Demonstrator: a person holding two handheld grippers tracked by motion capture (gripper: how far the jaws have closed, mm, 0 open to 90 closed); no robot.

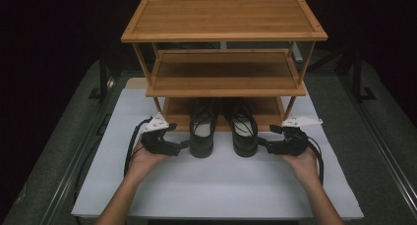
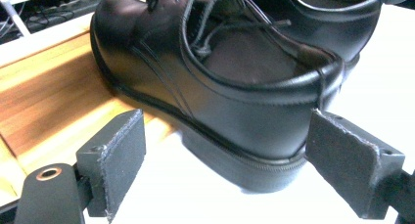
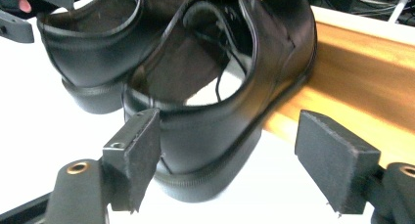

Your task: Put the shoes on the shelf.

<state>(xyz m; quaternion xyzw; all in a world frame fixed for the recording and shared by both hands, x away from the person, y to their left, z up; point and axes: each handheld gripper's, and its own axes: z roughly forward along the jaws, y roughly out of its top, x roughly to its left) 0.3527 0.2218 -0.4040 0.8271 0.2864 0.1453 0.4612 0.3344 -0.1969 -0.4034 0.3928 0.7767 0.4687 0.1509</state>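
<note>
Beside the bamboo rack, my left tongs and right tongs gape empty, their close views showing glossy leather shoes and felt pads.

Both shoes' toes (laces too) hide beneath the rack's middle shelf.

Dim surroundings, glaring white tabletop, soft blur

Two black lace-up shoes: left shoe, right shoe. One wooden rack, three shelves. One white board beneath. Two handheld grippers: left gripper, right gripper. Two hands on grippers.
</note>
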